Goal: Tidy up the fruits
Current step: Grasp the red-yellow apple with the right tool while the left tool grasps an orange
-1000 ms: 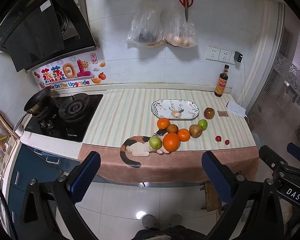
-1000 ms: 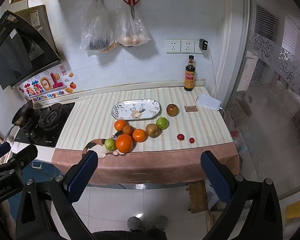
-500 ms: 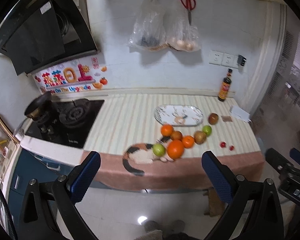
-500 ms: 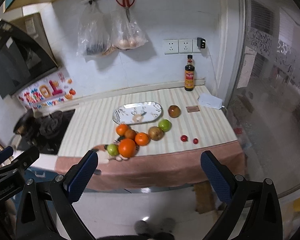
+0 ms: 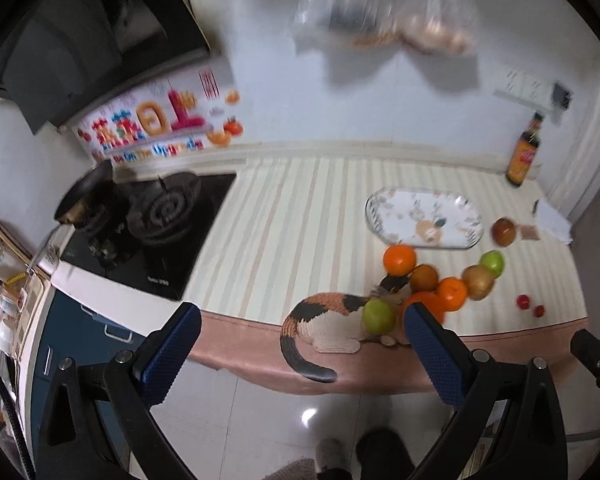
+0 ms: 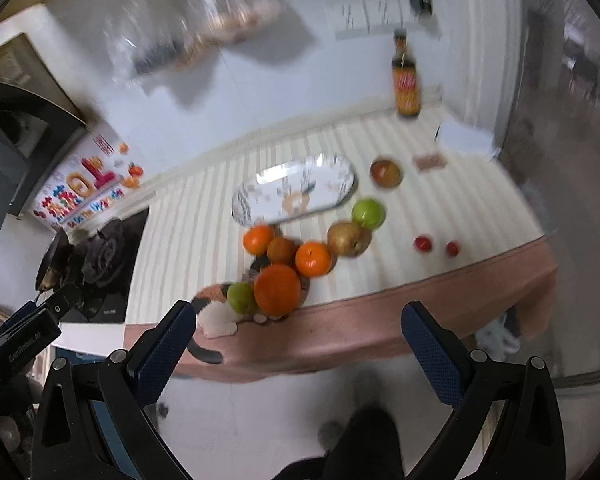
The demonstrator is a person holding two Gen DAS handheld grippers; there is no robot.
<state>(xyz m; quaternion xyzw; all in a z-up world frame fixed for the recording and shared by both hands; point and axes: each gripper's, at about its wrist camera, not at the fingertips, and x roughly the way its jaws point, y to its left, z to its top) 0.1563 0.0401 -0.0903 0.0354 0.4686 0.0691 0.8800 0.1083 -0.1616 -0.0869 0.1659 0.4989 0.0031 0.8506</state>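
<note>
Right now my left gripper (image 5: 298,344) has its jaws wide and holds nothing, and my right gripper (image 6: 298,344) is the same: wide, bare. Both hang out over the floor, short of the desk (image 5: 300,208), well apart from any fruit.

Ahead of both jaws, the fruit lies bunched near the front edge. Closest is the big orange (image 6: 277,289), touching a green apple (image 6: 241,297) on the cat mat (image 5: 324,320). Behind them sit 3 smaller oranges, a brown pear (image 6: 348,239) and a second green apple (image 6: 367,213). A reddish fruit (image 6: 386,173) and 2 small red ones lie apart to the right. The plate (image 6: 328,196) lies bare behind the bunch, long axis across the desk.

I judge the right gripper better placed: the big orange falls between its jaws straight ahead, while from the left it sits off to the right.
</note>
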